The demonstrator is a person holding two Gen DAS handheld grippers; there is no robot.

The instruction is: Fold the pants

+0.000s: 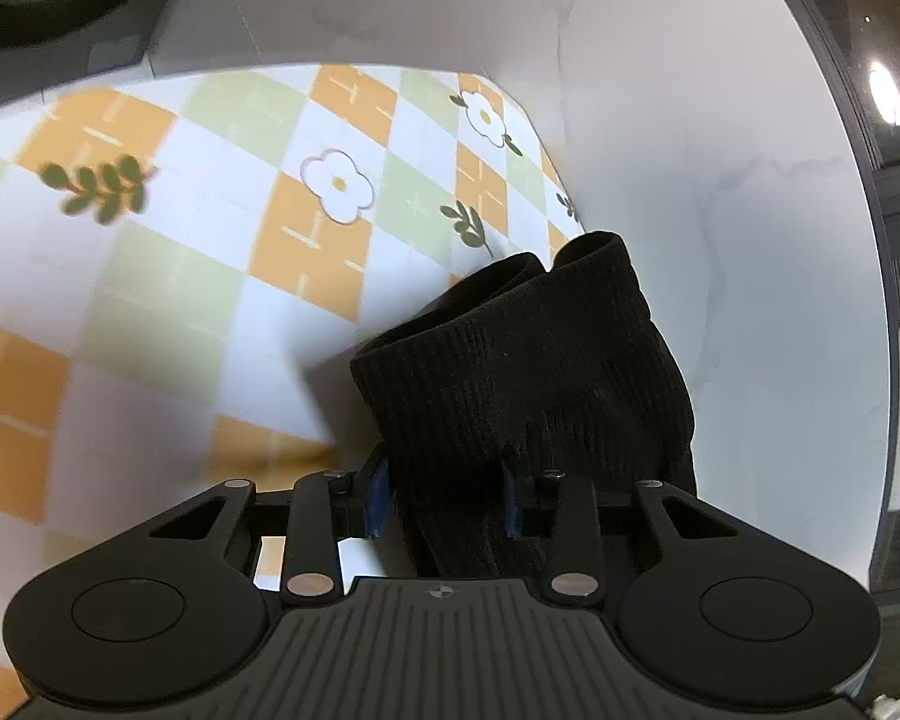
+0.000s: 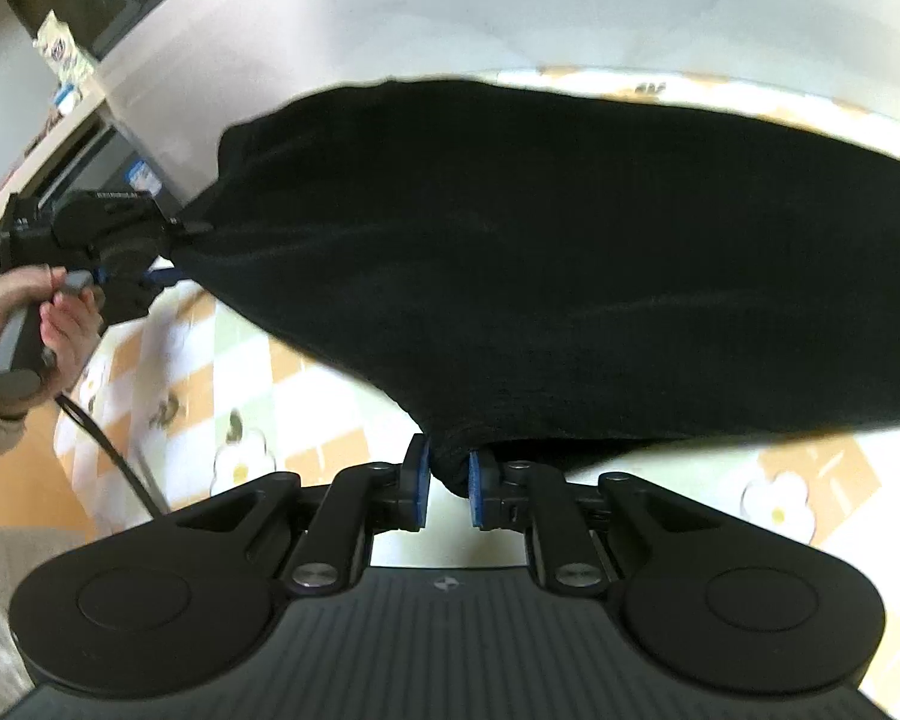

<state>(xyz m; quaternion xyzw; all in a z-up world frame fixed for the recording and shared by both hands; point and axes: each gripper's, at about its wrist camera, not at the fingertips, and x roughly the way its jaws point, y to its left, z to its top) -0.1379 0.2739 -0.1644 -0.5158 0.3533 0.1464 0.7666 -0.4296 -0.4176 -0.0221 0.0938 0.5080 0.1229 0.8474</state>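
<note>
Both your grippers are closed on the black ribbed knit pants [image 2: 570, 252]: the left gripper [image 1: 444, 498] pinches a cuff at lower centre, the right gripper [image 2: 448, 489] an edge. The pants hang stretched over the checked flower-print tablecloth [image 1: 210, 228]. No finished fold is visible yet, so I judge that most folding remains.

Black ribbed knit pants [image 2: 540, 252], bunched, lifted above the checked tablecloth [image 1: 180, 252]
</note>
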